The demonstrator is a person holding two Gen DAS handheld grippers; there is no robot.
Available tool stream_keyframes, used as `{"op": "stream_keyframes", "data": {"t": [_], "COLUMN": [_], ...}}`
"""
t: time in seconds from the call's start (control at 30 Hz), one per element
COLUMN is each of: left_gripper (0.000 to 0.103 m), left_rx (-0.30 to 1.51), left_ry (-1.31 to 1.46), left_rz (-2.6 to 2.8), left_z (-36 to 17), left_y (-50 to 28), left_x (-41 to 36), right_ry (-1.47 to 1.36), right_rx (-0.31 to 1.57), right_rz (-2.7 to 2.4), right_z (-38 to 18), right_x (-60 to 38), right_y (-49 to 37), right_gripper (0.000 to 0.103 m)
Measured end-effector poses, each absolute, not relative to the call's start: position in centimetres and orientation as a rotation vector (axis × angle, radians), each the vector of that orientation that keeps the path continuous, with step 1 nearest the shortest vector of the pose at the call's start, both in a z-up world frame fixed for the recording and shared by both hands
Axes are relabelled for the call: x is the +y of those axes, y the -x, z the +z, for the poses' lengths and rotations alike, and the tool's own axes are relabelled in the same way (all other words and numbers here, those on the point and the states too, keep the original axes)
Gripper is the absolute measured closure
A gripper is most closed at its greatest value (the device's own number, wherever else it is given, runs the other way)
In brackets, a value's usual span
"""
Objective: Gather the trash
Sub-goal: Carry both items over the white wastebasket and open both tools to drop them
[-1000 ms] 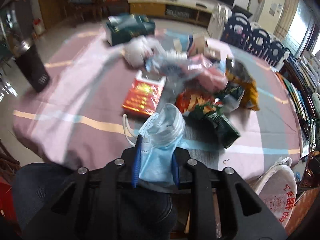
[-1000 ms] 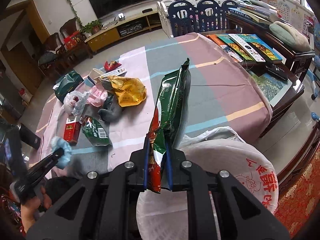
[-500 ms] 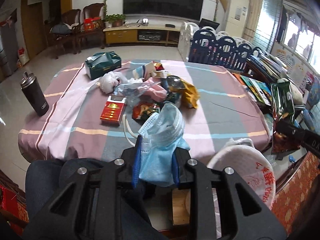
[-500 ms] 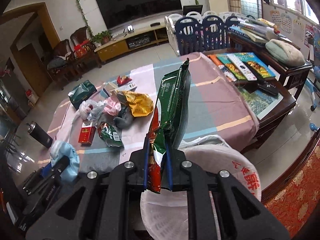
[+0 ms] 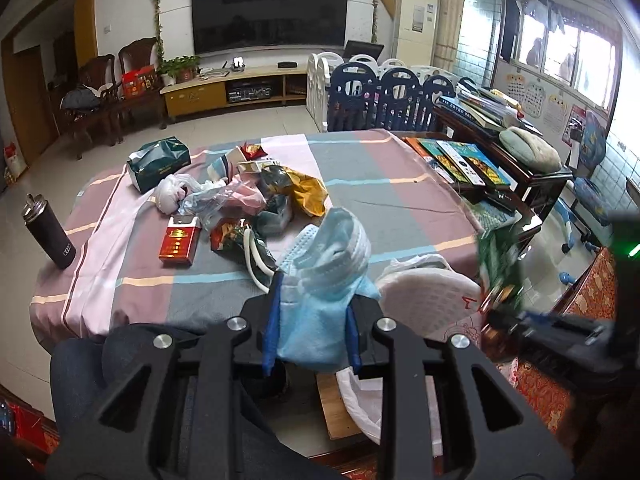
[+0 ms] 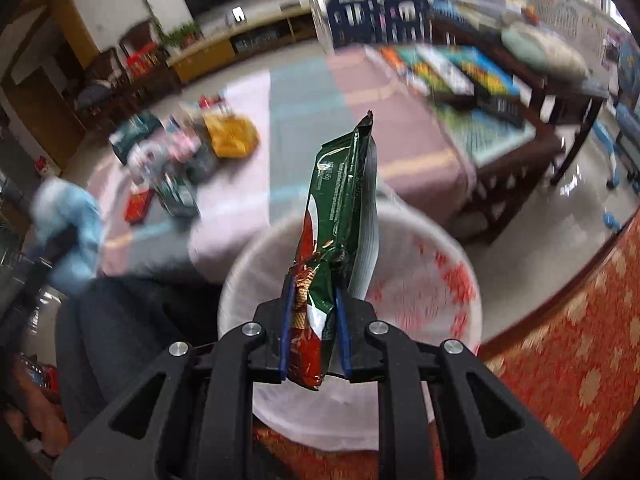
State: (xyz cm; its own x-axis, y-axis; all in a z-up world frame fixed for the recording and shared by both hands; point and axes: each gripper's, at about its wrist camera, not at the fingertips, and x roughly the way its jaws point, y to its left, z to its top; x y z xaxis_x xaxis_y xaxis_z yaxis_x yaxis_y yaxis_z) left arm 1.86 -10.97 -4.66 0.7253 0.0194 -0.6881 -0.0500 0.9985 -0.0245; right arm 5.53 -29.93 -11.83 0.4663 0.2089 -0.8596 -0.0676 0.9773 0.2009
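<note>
**A:** Where did things stand over the bin?

**B:** The right gripper (image 6: 311,330) sat above the lined bin (image 6: 420,240), its jaws just eased apart a little, the green snack packet (image 6: 340,216) upright between them. It looked pinched at its red end, though blur made the contact hard to judge.

**A:** And the other side?

**B:** The left gripper (image 5: 312,328) was nearly closed on the blue face mask (image 5: 324,280), held near the table (image 5: 400,184) edge with the bin beside it, not over the opening.

**A:** So how was the drop best done?

**B:** I judged the packet was tall, so the jaws needed to open fully while centred over the mouth, lest it tip onto the rim. The mask had to be carried across first, then released. More litter (image 5: 248,200) waited on the cloth.
</note>
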Motion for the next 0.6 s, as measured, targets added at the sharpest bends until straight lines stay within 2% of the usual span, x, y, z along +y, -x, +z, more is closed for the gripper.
{"op": "stream_keyframes", "data": {"t": [0.07,0.17,0.23,0.27,0.3,0.4,0.6], "left_gripper": [0.075,0.075,0.075,0.075,0.075,0.074,0.074], "left_rx": [0.765,0.778,0.79,0.794,0.797,0.817,0.926], "left_ry": [0.039,0.036,0.037,0.037,0.035,0.035,-0.005], "left_rz": [0.041,0.043,0.038,0.035,0.031,0.007,-0.091], "left_z": [-4.9,-5.3,-5.7,-5.8,-5.9,-6.4,-9.4], "left_y": [-1.9,-2.1,-2.2,-2.2,-2.2,-2.5,-5.6], "left_x": [-11.1,-11.1,-11.1,-11.1,-11.3,-11.7,-14.5], "right_ry": [-0.163,-0.2,-0.21,-0.215,-0.226,-0.275,-0.451], "right_rx": [1.164,1.271,1.301,1.305,1.296,1.245,1.021], "right_rz": [0.138,0.107,0.077,0.061,0.044,0.001,-0.165], "right_z": [-14.8,-17.8,-18.5,-18.5,-18.4,-17.1,-12.0], "right_x": [-29.9,-30.0,-30.1,-30.2,-30.5,-31.8,-37.9], "right_y": [-6.0,-6.3,-6.5,-6.6,-6.6,-6.9,-6.4], "right_gripper": [0.084,0.075,0.059,0.042,0.033,0.033,0.033]}}
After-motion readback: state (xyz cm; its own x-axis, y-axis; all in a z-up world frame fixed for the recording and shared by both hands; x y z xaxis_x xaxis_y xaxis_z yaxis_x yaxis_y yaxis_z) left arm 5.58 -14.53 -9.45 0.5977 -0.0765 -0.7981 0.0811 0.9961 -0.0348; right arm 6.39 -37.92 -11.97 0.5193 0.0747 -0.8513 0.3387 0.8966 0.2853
